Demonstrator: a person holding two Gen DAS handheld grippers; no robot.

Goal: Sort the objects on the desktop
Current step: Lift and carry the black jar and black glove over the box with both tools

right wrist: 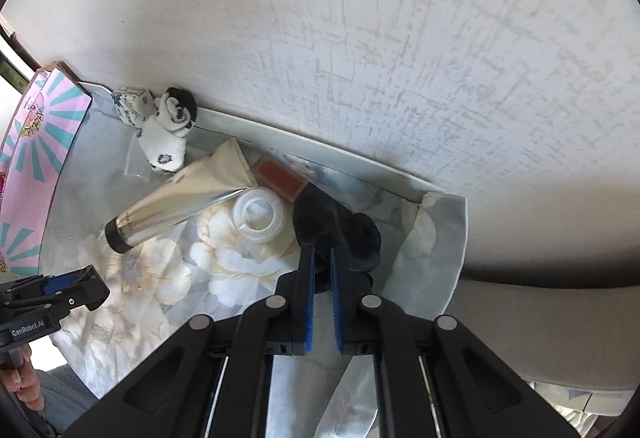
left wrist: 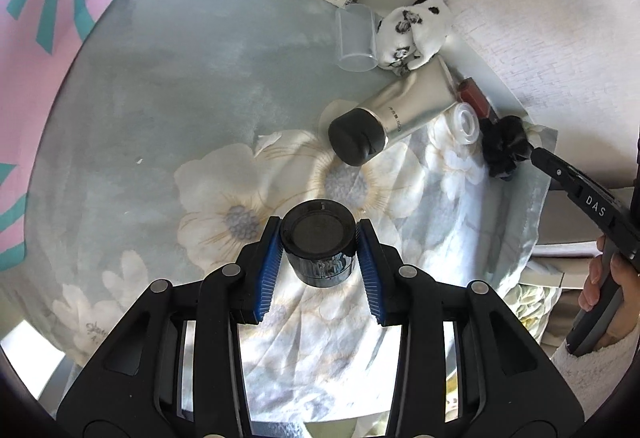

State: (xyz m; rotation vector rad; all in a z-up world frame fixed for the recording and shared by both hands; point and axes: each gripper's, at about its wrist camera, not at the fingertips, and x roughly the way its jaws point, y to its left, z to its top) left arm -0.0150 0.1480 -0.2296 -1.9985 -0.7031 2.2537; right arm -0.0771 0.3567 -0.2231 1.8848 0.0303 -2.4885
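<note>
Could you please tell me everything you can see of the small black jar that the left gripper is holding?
The small black jar is a short round cylinder with a flat, matte dark lid and a glossy side wall that mirrors the floral cloth beneath; it looks like plastic or dark glass. It is closed and sits roughly upright, lid toward the camera. The left gripper is shut on it, the blue ribbed fingers pressing its opposite sides. Whether its base touches the cloth cannot be told.
</note>
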